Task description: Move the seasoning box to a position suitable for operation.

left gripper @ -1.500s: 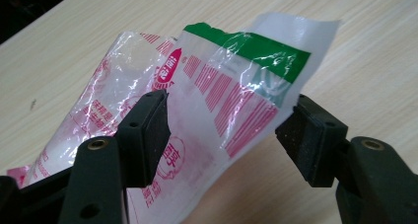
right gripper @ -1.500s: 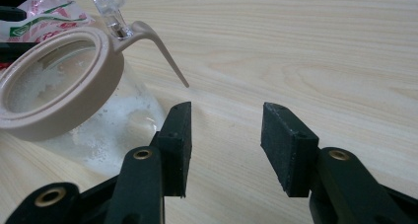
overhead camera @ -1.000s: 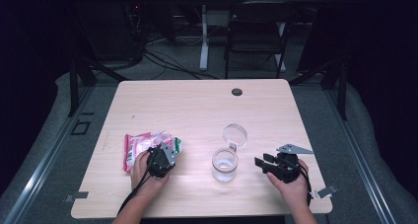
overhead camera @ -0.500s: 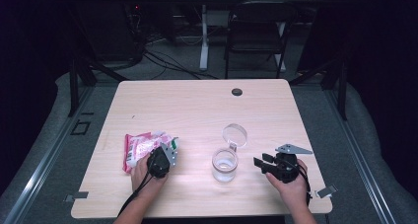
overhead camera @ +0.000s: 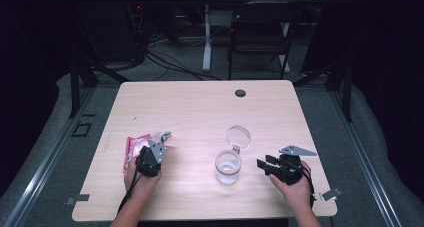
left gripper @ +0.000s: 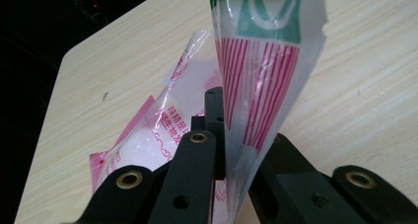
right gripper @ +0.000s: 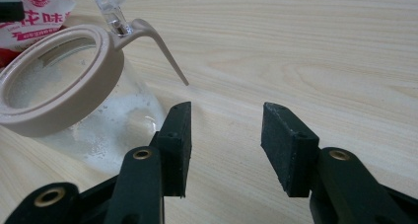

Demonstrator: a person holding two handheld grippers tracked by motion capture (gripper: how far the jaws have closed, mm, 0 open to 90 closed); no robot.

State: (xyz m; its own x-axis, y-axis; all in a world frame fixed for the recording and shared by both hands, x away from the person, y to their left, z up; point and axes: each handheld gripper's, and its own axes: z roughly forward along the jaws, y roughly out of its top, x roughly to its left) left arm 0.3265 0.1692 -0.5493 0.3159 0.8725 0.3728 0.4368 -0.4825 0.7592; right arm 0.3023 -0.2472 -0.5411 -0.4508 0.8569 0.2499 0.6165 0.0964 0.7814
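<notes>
The left hand-held gripper [overhead camera: 161,146] has just been closing and now stands clamped on the upper edge of a plastic bag [left gripper: 256,86] of white granules, the film pinched between its pads [left gripper: 197,150]; the bag [overhead camera: 140,147] lies at the left front of the bench [overhead camera: 200,107], partly under the hand. The right hand-held gripper [overhead camera: 265,165] rests with jaws apart, just beside the open glass jar [overhead camera: 227,166], not touching it; the jar's beige rim [right gripper: 59,81] and flipped-back lid [overhead camera: 238,135] stand clear.

Risks, as I judge them: the thin film could slip or tear under the bag's weight if lifted fast; a swinging bag could knock the unsteadied jar; granules could spill beside the narrow mouth.

Room: the far half of the bench is bare, save a small dark grommet [overhead camera: 240,93]; the bag sits near the left edge.
</notes>
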